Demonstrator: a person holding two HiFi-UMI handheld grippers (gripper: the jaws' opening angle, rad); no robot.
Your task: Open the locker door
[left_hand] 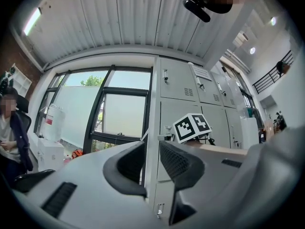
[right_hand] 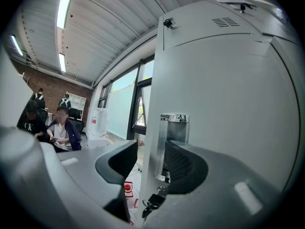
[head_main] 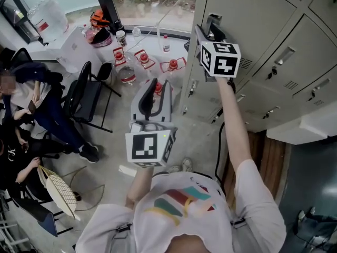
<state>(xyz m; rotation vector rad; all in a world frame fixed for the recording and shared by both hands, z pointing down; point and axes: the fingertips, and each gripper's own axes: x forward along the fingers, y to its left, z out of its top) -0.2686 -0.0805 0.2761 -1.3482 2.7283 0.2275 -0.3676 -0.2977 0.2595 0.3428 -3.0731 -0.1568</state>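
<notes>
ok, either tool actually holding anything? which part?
Nothing clamped: right tool straddles the handle edge of the locker door, with a gap showing beside one pad; left tool open, empty.

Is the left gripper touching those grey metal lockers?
Apart. In the head view the left gripper hangs in mid-air, with floor showing between it and the grey metal lockers.

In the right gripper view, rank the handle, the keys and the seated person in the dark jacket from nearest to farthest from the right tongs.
1. Handle, straight ahead on the locker door.
2. Keys, hanging just below the handle.
3. Seated person, far left, across the room.
</notes>
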